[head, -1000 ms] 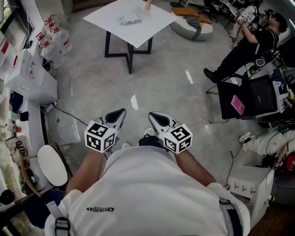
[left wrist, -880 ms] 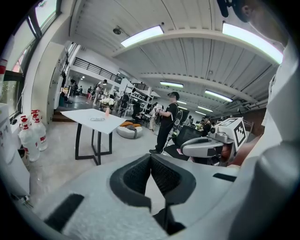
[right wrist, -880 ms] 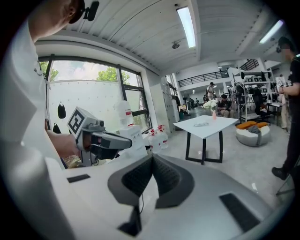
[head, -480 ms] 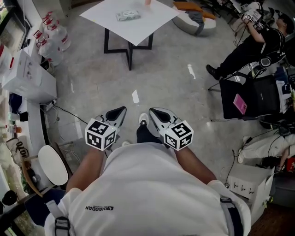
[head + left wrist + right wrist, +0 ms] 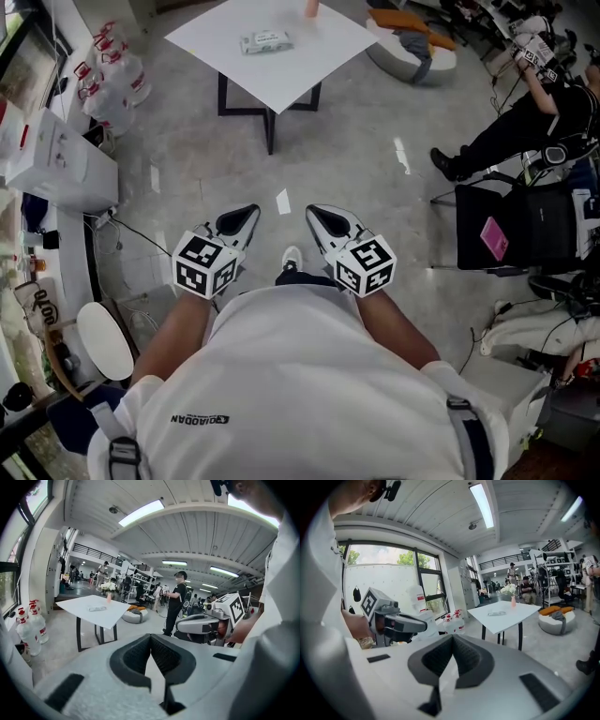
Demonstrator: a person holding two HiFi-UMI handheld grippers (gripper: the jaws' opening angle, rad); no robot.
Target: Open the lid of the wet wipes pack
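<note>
The wet wipes pack (image 5: 265, 41) lies flat on a white square table (image 5: 319, 56) with thin black legs, up at 12 o'clock in the head view. It is far from both grippers. The pack is a small, soft, pale rectangle with a patch on top. The print on it is too small to read. A little pink bottle (image 5: 311, 7) stands on the table at 1 o'clock from the pack.

The left gripper (image 5: 246, 214) and the right gripper (image 5: 314, 212) are held side by side over the shiny grey floor (image 5: 347, 178), both pointing to 12 o'clock. Each is smooth grey plastic with black bumpy pads. Each has a cube with black-and-white square patterns on it.

In the left gripper view the jaws are pressed together at the tips, with nothing between them. In the right gripper view the jaws are pressed together too, and are also empty.

The person's white shirt (image 5: 309, 394) has small dark writing, upside down, that looks like QIAODAN.

At 10 o'clock stand clear plastic bottles (image 5: 112, 70) with red caps and red labels. At 8 o'clock is a round white stool (image 5: 105, 339). At 3 o'clock a flat pink thing (image 5: 494, 237) lies on a black chair (image 5: 525, 220).
</note>
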